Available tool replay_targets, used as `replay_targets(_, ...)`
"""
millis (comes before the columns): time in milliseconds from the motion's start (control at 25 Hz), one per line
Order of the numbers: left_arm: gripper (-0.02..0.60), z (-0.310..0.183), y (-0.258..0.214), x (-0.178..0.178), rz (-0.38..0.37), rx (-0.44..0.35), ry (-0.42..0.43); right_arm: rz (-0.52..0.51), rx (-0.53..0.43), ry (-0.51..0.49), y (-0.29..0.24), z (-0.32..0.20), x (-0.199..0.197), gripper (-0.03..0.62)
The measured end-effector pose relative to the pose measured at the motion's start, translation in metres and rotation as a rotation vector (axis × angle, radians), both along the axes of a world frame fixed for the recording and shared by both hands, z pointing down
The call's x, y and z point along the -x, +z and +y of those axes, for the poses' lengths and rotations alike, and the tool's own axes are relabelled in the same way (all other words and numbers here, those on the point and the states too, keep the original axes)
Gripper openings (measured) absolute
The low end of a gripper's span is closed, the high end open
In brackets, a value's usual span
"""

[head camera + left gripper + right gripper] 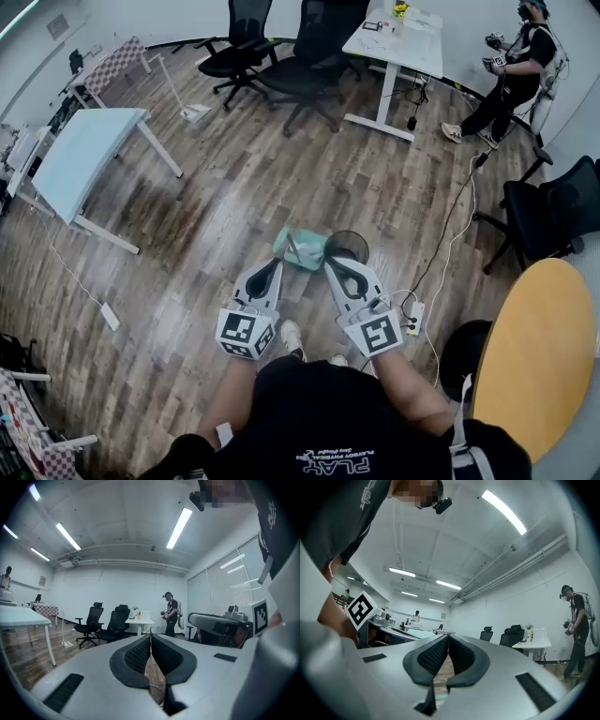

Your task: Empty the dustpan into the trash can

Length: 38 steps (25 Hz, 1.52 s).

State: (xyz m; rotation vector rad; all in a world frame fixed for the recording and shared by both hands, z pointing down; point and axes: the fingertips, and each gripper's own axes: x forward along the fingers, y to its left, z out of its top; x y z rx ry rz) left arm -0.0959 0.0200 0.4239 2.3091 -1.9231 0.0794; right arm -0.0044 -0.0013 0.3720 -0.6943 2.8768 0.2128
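In the head view a pale green dustpan (298,249) lies on the wooden floor, with a small round black trash can (348,246) right beside it on its right. My left gripper (275,266) is held just short of the dustpan's near left side, jaws together and empty. My right gripper (330,266) hangs just in front of the trash can, also shut with nothing in it. In the left gripper view the left gripper (151,638) has its black pads meeting. The right gripper (447,641) in its own view points slightly upward, pads closed.
Black office chairs (281,56) and a white desk (398,42) stand at the back, where a person (511,75) stands at the right. A light blue table (84,155) is on the left, a round yellow table (539,356) on the right. A power strip (413,317) and cable lie near my feet.
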Motion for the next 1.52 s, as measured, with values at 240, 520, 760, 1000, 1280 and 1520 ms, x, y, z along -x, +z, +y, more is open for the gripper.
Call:
replay_targets(240, 0.025, -0.024, 0.011, 0.039, 0.008, 0.020, 0.035, 0.020, 0.012, 0.035, 0.010, -0.025, 0.038, 0.024)
replay_targets(520, 0.025, -0.043, 0.023, 0.073, 0.006, 0.037, 0.117, 0.053, 0.033, 0.105, 0.022, -0.045, 0.074, 0.025)
replay_targets(760, 0.025, -0.059, 0.027, 0.097, 0.015, 0.034, 0.166, 0.075, 0.042, 0.159, 0.029, -0.054, 0.095, 0.025)
replay_targets(1000, 0.025, -0.074, 0.039, 0.105, 0.031, 0.057, 0.180, 0.102, 0.048, 0.185, 0.038, -0.068, 0.101, 0.025)
replay_targets(1280, 0.025, -0.098, 0.054, 0.105, 0.024, 0.101, 0.181, 0.120, 0.069, 0.192, 0.047, -0.094, 0.100, 0.025)
replay_targets(1520, 0.025, -0.125, 0.073, 0.101, 0.010, 0.150, 0.171, 0.137, 0.089, 0.181, 0.061, -0.125, 0.094, 0.025)
